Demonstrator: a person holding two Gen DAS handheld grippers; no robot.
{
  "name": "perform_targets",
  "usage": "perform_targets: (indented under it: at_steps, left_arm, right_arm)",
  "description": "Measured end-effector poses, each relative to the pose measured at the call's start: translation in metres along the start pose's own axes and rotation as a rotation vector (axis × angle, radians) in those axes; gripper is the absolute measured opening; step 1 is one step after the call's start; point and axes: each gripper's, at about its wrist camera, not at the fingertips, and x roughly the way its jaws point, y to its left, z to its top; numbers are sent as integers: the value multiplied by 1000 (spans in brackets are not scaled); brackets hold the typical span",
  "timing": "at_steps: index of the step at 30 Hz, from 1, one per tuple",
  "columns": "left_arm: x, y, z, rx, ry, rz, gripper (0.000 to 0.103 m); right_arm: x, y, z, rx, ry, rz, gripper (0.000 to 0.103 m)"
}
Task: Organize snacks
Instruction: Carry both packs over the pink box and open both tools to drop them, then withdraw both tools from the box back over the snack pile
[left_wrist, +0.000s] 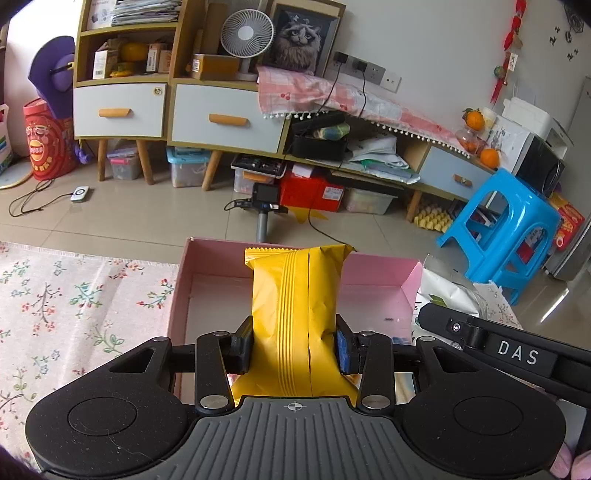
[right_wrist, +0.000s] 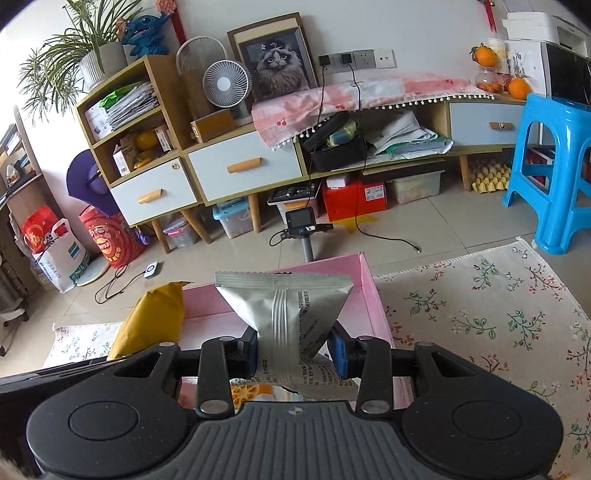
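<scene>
Only "DAS" reads clearly, on the right hand-held gripper (left_wrist: 517, 354).

The pink box (left_wrist: 376, 275) is lying open-topped straight ahead at twelve o'clock, its pale floor mostly bare and offering room, while its raised walls are rimming that space on every side. In the left wrist view, the yellow packet (left_wrist: 295, 317) is filling the middle of the way in, and the right hand-held gripper's black arm (left_wrist: 517, 354) is crossing at three o'clock, beside white bags (left_wrist: 447, 291) just outside the box wall. The flowered cloth on the surface (left_wrist: 74, 302) is lying flat and open at nine o'clock. In the right wrist view, the silver packet (right_wrist: 291, 317) is blocking the centre, and the cloth at three o'clock is lying bare.
</scene>
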Motion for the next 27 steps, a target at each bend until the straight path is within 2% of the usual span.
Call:
perform_targets:
  at_steps: [5, 8, 10, 11, 13, 16, 19, 27]
  left_arm:
    - [5, -5, -1, 9, 0, 0, 38]
    - [6, -8, -3, 19, -2, -1, 39]
    - [4, -9, -5, 24, 4, -9, 45]
    - [3, -9, -6, 24, 4, -16, 48]
    - [-1, -10, -5, 26, -8, -25, 63]
    - [-9, -10, -6, 33, -15, -24, 72]
    - [-17, -11, -6, 33, -12, -19, 75]
    - [-46, -10, -14, 48, -19, -10, 83]
  right_arm:
    - [0, 2, 1, -15, 2, -1, 27]
    - [0, 1, 2, -10, -3, -5, 32]
    - [-1, -1, 4, 11, -5, -14, 39]
    - [-3, -2, 5, 20, -5, -11, 39]
    - [-6, -3, 5, 27, -9, 1, 45]
    - [-12, -2, 7, 20, -20, -3, 54]
    - [-19, 0, 9, 13, -28, -6, 63]
    - [-40, 3, 13, -3, -29, -20, 75]
